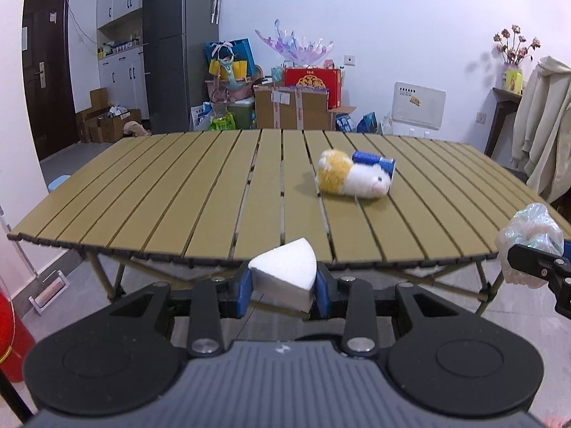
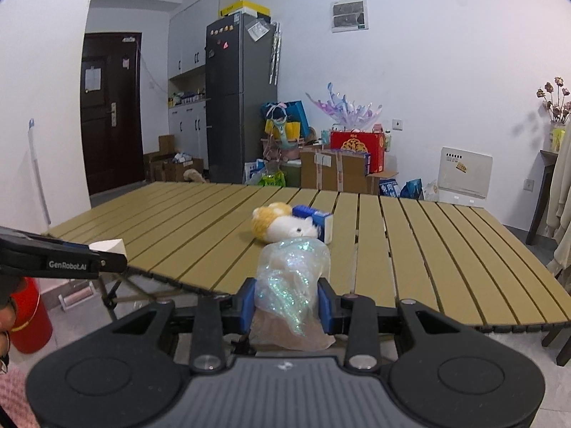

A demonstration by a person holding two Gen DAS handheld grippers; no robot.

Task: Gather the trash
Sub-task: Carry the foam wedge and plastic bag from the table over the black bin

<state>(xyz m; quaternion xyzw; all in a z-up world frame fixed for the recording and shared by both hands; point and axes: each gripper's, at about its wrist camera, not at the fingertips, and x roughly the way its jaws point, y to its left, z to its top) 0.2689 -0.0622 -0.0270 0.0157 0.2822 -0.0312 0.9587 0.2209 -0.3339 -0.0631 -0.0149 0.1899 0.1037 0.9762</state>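
Both tongs loaded: left tongs (image 1: 283, 290) grip foam wedge (image 1: 285, 273); right tongs (image 2: 287, 306) grip crumpled bag (image 2: 291, 278). Red bucket (image 2: 30, 321) lower left, contents hidden.

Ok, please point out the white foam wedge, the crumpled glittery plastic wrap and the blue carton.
white foam wedge (image 1: 285, 271): left wrist view, top face.
crumpled glittery plastic wrap (image 2: 291, 278): right wrist view, middle of bundle.
blue carton (image 2: 321, 223): right wrist view, end face.

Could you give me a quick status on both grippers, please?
Left gripper shut on white foam wedge. Right gripper shut on crumpled plastic wrap. Plush toy, blue carton on table.
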